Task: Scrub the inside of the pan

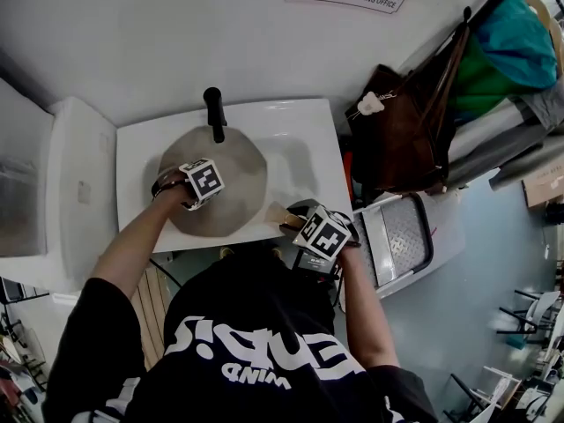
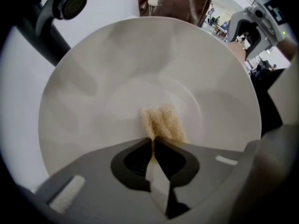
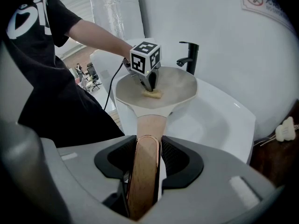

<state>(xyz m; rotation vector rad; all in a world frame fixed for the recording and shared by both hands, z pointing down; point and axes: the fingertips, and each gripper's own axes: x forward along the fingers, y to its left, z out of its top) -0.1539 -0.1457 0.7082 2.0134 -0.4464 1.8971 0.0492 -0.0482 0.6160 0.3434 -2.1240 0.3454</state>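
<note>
A pale, round pan [image 1: 211, 188] lies in the white sink [image 1: 300, 139], its wooden handle [image 1: 284, 217] pointing toward me. My right gripper [image 1: 321, 233] is shut on that handle [image 3: 145, 167], which fills the gap between the jaws [image 3: 145, 143]. My left gripper [image 1: 202, 183] stands inside the pan, shut on a tan scrubbing pad [image 2: 162, 122]. The pad presses on the pan's floor [image 2: 149, 69] just past the jaw tips [image 2: 153, 141]. In the right gripper view the left gripper's marker cube [image 3: 145, 57] stands over the pad [image 3: 153, 94] in the pan [image 3: 173, 87].
A black faucet [image 1: 214, 113] rises at the sink's back edge, close to the pan's far rim. A brown bag [image 1: 401, 130] hangs to the right of the sink. A white appliance [image 1: 79, 192] stands on the left, and a grey step stool [image 1: 401, 236] is lower right.
</note>
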